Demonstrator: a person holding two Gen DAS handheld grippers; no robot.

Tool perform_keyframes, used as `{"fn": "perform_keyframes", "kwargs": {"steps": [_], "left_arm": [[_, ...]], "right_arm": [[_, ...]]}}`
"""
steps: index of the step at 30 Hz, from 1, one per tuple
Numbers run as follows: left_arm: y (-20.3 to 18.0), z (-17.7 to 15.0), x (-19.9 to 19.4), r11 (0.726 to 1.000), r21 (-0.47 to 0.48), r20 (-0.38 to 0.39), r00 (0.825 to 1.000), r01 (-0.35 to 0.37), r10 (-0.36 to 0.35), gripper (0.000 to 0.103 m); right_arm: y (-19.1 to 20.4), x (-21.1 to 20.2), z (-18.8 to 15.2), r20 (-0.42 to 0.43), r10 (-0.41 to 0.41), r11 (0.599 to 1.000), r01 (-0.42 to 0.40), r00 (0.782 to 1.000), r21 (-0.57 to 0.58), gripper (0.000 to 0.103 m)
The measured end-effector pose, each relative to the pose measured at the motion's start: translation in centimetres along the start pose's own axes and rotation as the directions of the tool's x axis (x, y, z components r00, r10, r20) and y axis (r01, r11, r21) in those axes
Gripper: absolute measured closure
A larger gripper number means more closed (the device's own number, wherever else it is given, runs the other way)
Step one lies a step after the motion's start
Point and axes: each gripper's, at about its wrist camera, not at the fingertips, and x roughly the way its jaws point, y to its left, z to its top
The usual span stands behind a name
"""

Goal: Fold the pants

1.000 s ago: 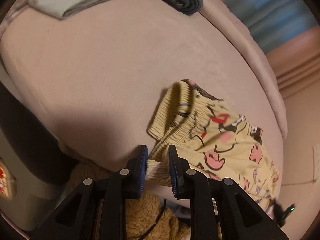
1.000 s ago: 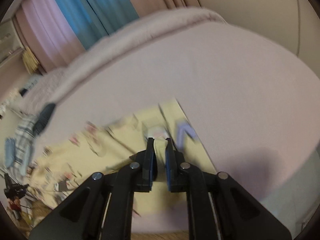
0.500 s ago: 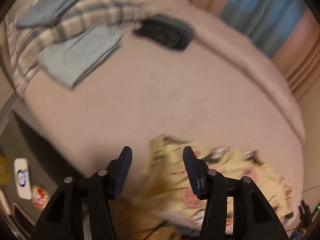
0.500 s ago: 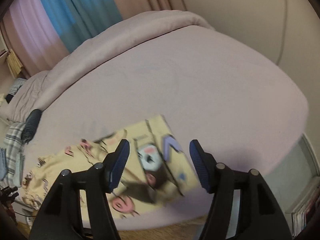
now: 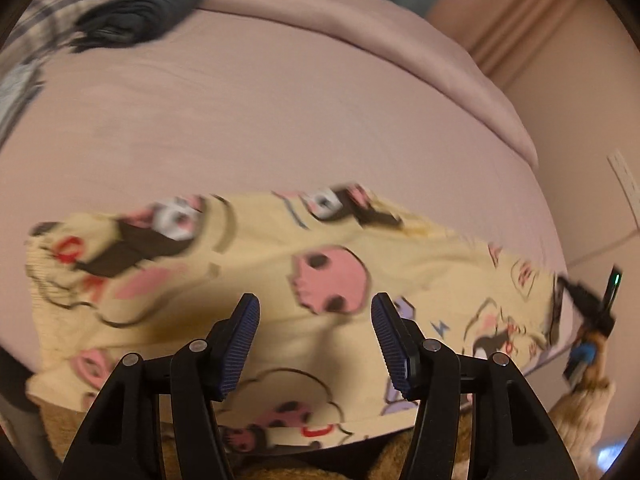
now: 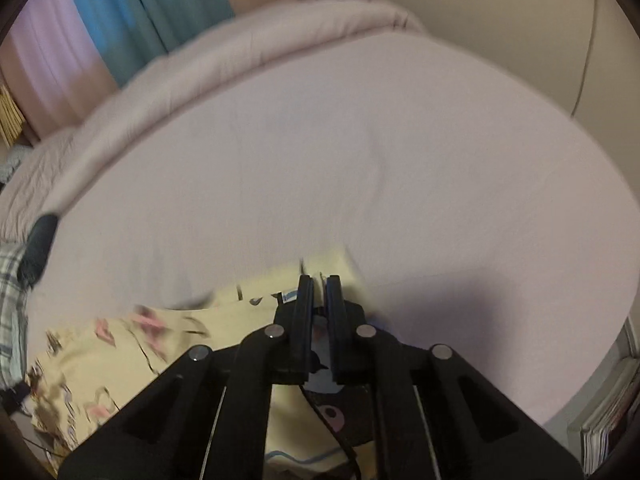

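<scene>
Yellow cartoon-print pants [image 5: 320,248] lie spread across the near side of a pink bed [image 5: 280,120]. My left gripper [image 5: 316,312] hovers over their middle with its jaws opening. Its blue pads [image 5: 240,340] are wide apart and grip no cloth. In the right wrist view the pants [image 6: 160,340] run off to the left. My right gripper [image 6: 318,280] is shut on the pants at their leg end, with a thin fold of yellow cloth between the fingers.
A dark garment [image 5: 136,12] and plaid cloth [image 5: 36,16] lie at the bed's far left. A rolled blanket [image 5: 360,28] lines the far edge. A brown plush toy [image 5: 580,412] sits below the near edge. Books [image 6: 612,420] stand low on the right.
My left gripper let go of the waistband, opened, and swung across over the middle of the pants. My right gripper opened, then shut again on the leg end.
</scene>
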Motion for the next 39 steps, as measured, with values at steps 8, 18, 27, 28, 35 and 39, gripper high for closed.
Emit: {"fn": "perform_keyframes", "kwargs": {"steps": [8, 18, 27, 28, 35, 39], "left_arm": [[-1.2, -1.6, 2.6, 0.999, 0.031, -0.100, 0.995, -0.020, 0.023, 0.046], [-2.2, -4.3, 1.4, 0.984, -0.073, -0.193, 0.966, 0.160, -0.171, 0.046], [-3.1, -6.6, 3.3, 0.977, -0.126, -0.237, 0.951, 0.175, -0.201, 0.046], [-2.9, -6.8, 3.2, 0.973, -0.145, -0.225, 0.951, 0.181, -0.210, 0.046], [-2.6, -8.4, 2.9, 0.977, -0.159, -0.214, 0.960, 0.146, -0.178, 0.046], [-2.6, -8.4, 2.9, 0.974, -0.168, -0.206, 0.961, 0.152, -0.185, 0.046]], "right_arm": [[-0.5, 5.6, 0.5, -0.084, -0.054, 0.999, 0.053, 0.995, -0.010, 0.090], [-4.7, -4.8, -2.1, 0.022, -0.058, 0.991, 0.055, 0.998, 0.122, 0.038], [-4.2, -5.5, -7.9, -0.003, 0.115, 0.975, -0.112, 0.993, 0.191, 0.046], [-4.0, -4.6, -8.2, -0.024, 0.139, 0.970, -0.131, 0.990, 0.205, 0.052], [-1.2, -2.4, -10.2, -0.076, 0.138, 0.974, -0.121, 0.988, 0.191, 0.053], [-0.2, -2.2, -10.2, -0.076, 0.158, 0.971, -0.141, 0.985, 0.194, 0.053]]}}
